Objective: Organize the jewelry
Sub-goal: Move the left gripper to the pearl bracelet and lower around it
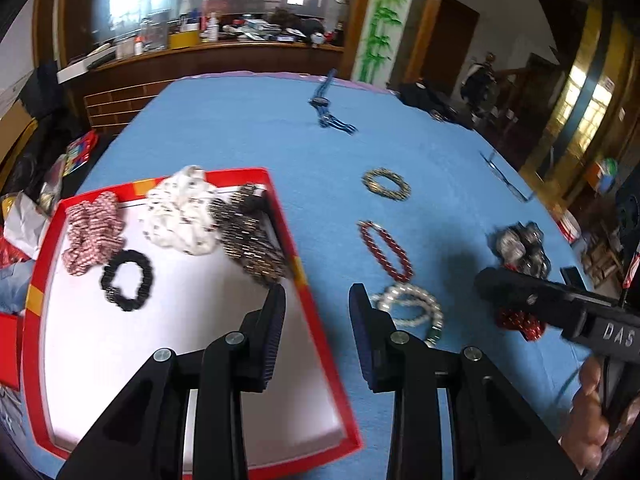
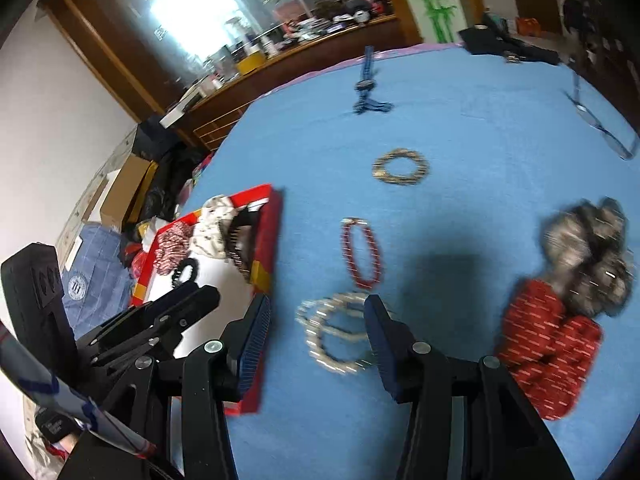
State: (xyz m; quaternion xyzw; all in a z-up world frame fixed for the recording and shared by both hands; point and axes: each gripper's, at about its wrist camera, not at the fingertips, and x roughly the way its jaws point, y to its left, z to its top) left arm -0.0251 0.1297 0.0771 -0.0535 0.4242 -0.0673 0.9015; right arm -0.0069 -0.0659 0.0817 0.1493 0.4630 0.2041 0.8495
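Observation:
A red-rimmed tray (image 1: 298, 268) (image 2: 266, 248) on the blue cloth holds a pink striped scrunchie (image 1: 94, 236), a white one (image 1: 182, 212), a dark beaded one (image 1: 252, 236) and a black one (image 1: 128, 280). On the cloth lie a pearl bracelet (image 1: 412, 308) (image 2: 332, 332), a red bead bracelet (image 1: 386, 250) (image 2: 360, 252), a gold bracelet (image 1: 386, 184) (image 2: 400, 166), a red scrunchie (image 2: 548, 344) and a grey scrunchie (image 2: 588, 256). My left gripper (image 1: 318, 304) is open over the tray's right rim. My right gripper (image 2: 316, 312) is open above the pearl bracelet.
A blue lanyard (image 1: 330, 112) (image 2: 368, 88) lies at the far side of the cloth. A blue strap (image 2: 600, 124) lies at the right edge. Dark items (image 2: 504, 46) sit at the far right corner. Boxes and bags crowd the floor to the left.

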